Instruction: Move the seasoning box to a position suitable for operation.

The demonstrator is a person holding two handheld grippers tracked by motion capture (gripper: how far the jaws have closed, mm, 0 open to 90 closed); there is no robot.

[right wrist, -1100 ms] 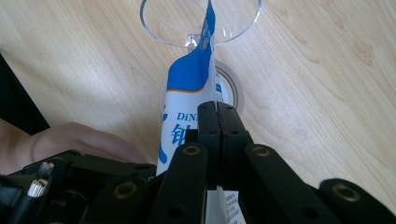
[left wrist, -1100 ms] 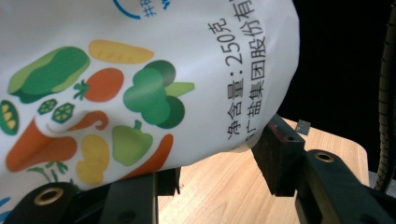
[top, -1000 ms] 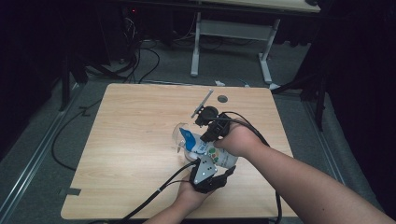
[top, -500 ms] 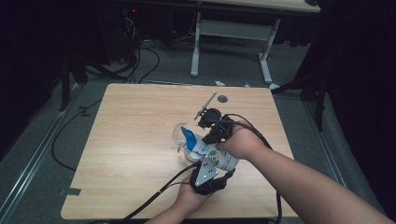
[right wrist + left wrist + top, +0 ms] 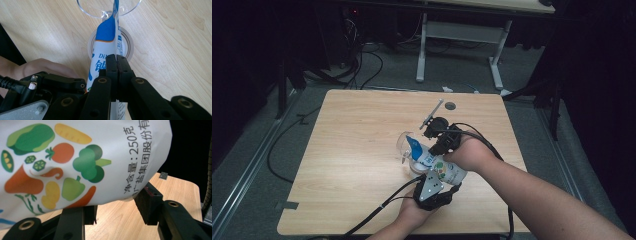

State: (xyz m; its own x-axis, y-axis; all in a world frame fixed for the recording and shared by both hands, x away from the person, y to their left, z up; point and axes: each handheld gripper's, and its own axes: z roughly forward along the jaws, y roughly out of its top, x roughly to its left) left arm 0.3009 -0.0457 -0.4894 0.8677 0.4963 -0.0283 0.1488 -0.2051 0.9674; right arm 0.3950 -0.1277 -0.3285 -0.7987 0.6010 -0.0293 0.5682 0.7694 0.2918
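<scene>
item: soft salt pouch (image 5: 82, 162), white, printed with vegetables, blue at the top.
handling: limp and slick film with loose grains inside, so it sags and shifts; take it at the body and at the flat top seam, never mid-panel alone.
left tool (image 5: 438, 186): nearest you, grasping the pouch body between half-spread jaws.
right tool (image 5: 116, 65): clenched on the pouch's upper edge.
beyond the pouch tip: clear glass (image 5: 109, 7), fragile, on the wooden surface (image 5: 357, 140).
</scene>
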